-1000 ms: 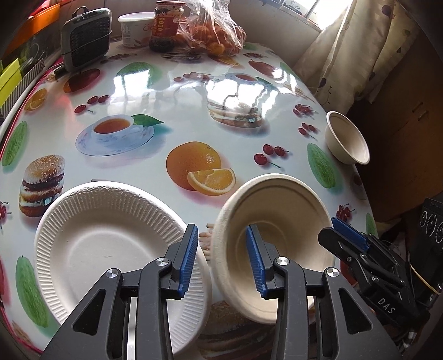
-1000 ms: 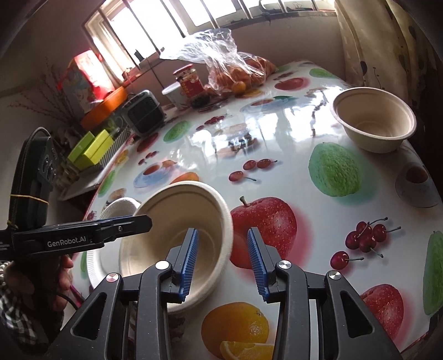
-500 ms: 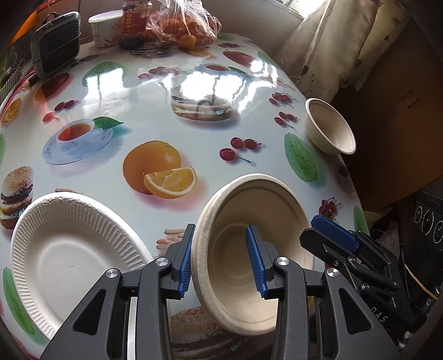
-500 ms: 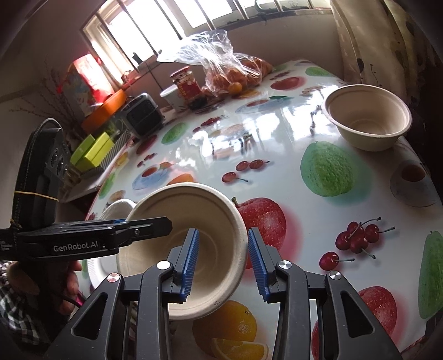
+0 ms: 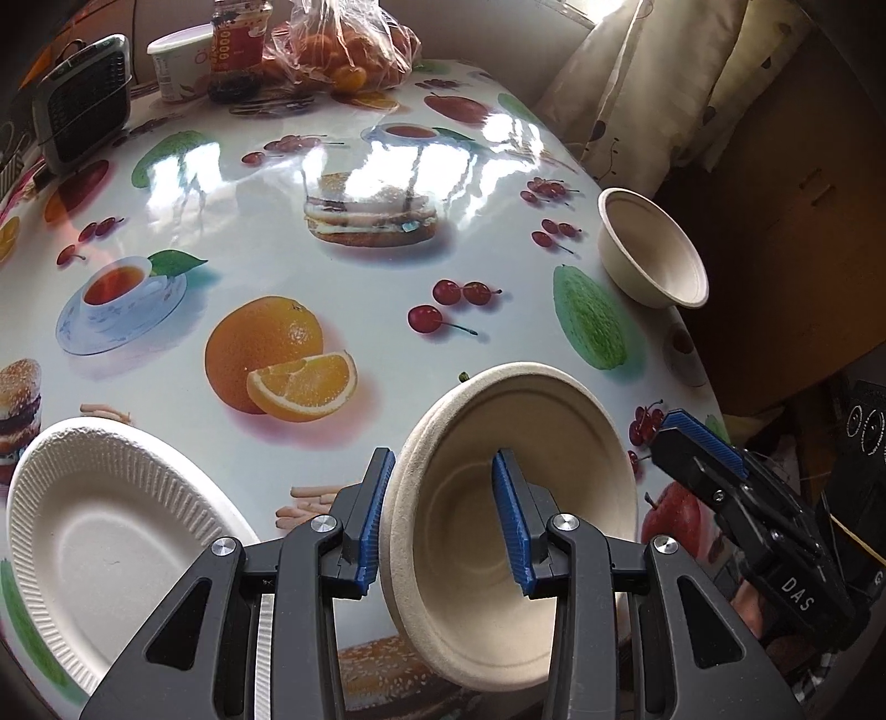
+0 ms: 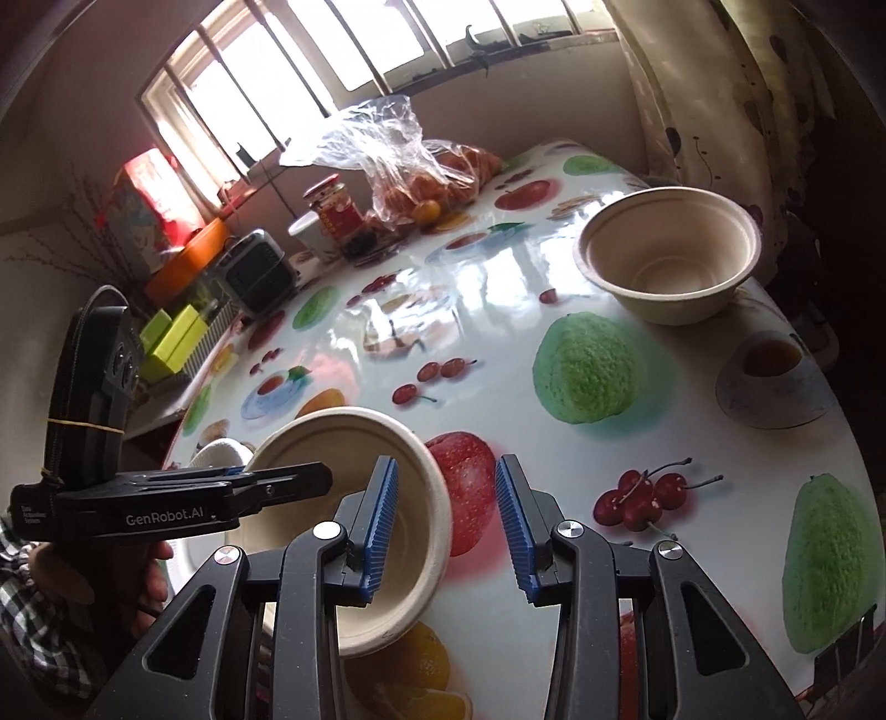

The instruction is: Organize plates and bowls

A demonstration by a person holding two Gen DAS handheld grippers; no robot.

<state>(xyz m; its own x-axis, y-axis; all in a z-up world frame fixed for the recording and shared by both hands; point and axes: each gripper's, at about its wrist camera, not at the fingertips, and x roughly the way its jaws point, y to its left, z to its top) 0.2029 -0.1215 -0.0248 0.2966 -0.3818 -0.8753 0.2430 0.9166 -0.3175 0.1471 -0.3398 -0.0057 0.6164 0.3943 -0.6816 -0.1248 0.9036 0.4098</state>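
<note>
My left gripper (image 5: 440,515) is shut on the rim of a beige paper bowl (image 5: 470,598), holding it tilted above the table's near edge. The held bowl shows in the right wrist view (image 6: 310,498), left of my right gripper (image 6: 446,526), which is open and empty over the tablecloth. A second beige bowl (image 5: 656,249) (image 6: 670,260) stands upright near the table's right edge. A white ribbed paper plate (image 5: 105,531) lies at the near left; only a sliver shows in the right wrist view (image 6: 219,451).
The table (image 5: 360,266) has a glossy fruit-print cloth. At the back stand a bag of oranges (image 5: 343,50), a red jar (image 5: 235,44), a white tub (image 5: 180,66) and a small grey heater (image 5: 80,105). A curtain (image 5: 653,83) hangs at the right.
My left gripper has carried the bowl right and forward, away from the white plate. My right gripper has moved right, so the held bowl's rim is now outside its jaws.
</note>
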